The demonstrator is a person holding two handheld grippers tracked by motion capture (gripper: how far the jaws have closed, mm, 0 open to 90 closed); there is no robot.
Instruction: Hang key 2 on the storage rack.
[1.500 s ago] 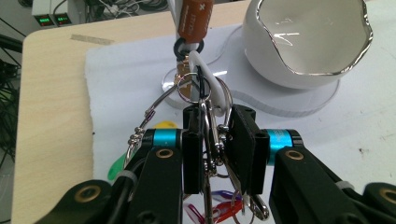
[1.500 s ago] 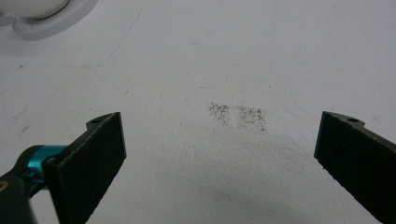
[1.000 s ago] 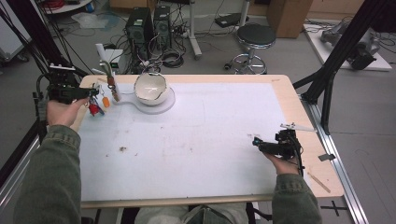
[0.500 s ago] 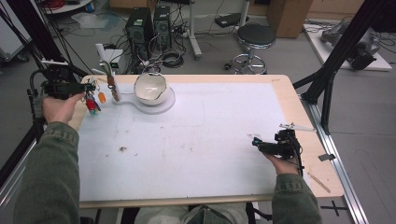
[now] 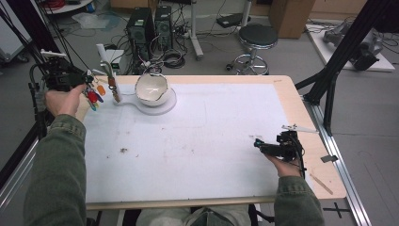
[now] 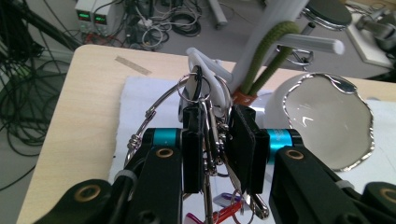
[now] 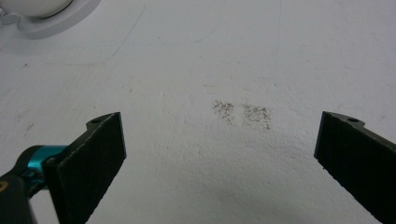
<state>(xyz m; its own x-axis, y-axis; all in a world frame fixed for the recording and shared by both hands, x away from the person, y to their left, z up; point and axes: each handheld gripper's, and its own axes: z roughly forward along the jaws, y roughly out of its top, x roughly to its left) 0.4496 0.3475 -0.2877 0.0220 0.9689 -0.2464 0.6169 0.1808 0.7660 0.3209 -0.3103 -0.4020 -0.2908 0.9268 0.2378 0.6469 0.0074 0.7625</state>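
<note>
Shifted slightly left: left gripper (image 6: pixel 217 154) clamps metal key bunch (image 5: pixel 94 95), hanging vertical, coloured tags down; right gripper (image 7: pixel 219 154) gapes wide.

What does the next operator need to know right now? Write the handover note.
Left tool: shut on the key bunch, held up at the table's far left corner beside the white hook stand.
Right tool: open, holding nothing, low over the white mat at near right.
White bowl sits on the stand's base.
Done: keys gripped and lifted.
Left: probably hang the keys on the stand's hook; they are not on it yet.
</note>
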